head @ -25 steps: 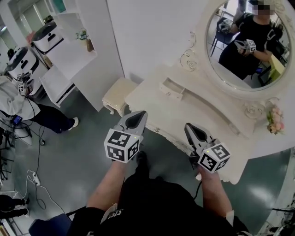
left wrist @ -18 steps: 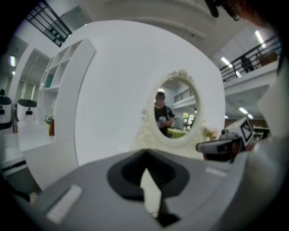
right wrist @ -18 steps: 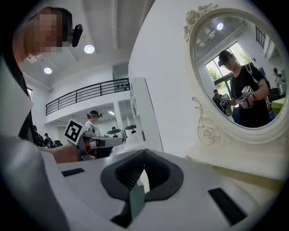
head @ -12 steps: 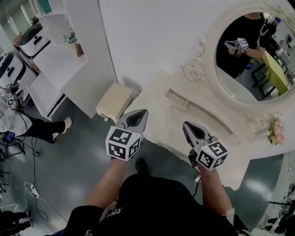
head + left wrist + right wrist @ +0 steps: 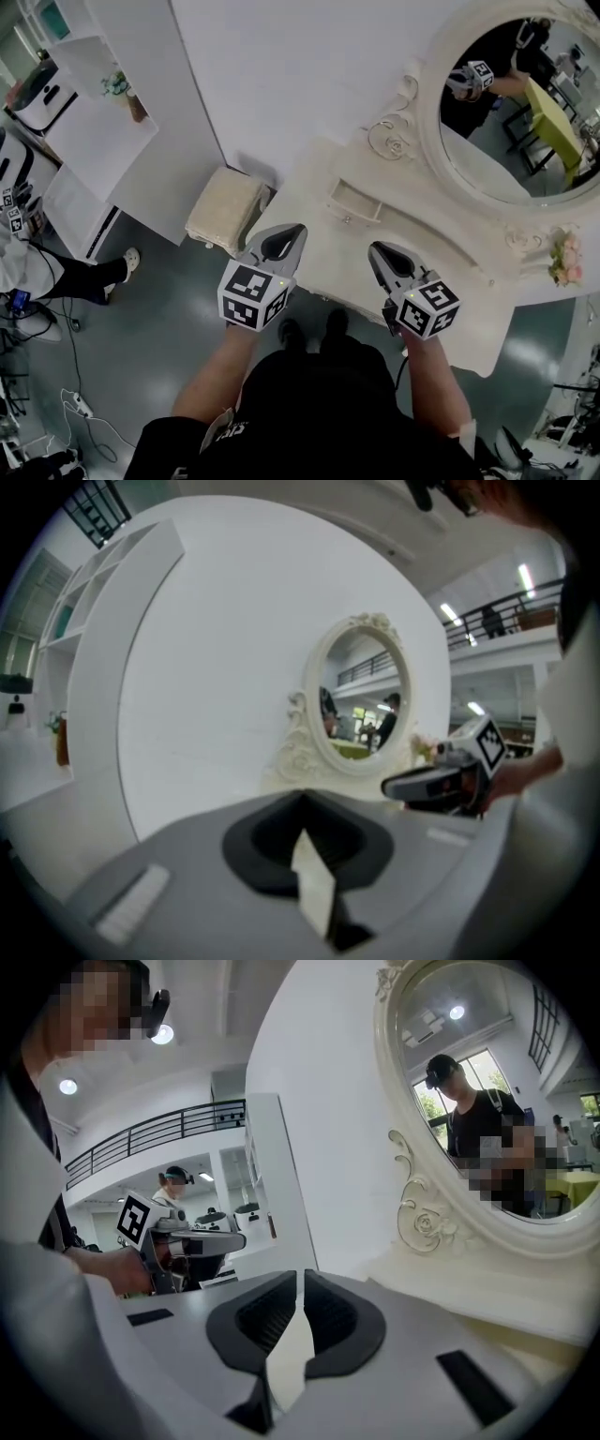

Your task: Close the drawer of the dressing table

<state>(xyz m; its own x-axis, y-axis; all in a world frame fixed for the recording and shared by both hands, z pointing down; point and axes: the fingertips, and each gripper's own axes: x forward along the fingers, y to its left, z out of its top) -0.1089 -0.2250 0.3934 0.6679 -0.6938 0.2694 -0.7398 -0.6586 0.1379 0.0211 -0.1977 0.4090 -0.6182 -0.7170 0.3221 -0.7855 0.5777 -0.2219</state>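
Note:
The white dressing table stands against the wall under an oval mirror. Its small upper drawer is pulled out, and I see into it from above. My left gripper is shut and empty, hovering at the table's front left edge, short of the drawer. My right gripper hangs over the tabletop just right of the drawer; its jaws are opening and show a narrow slit with nothing between them. The left gripper view shows shut jaws and the mirror beyond.
A cream padded stool stands left of the table. Pink flowers sit at the table's right end. White shelving lines the far left, where another person stands among floor cables.
Both grippers have moved forward, closer to the dressing table and its open drawer. My feet now show below the table's front edge.

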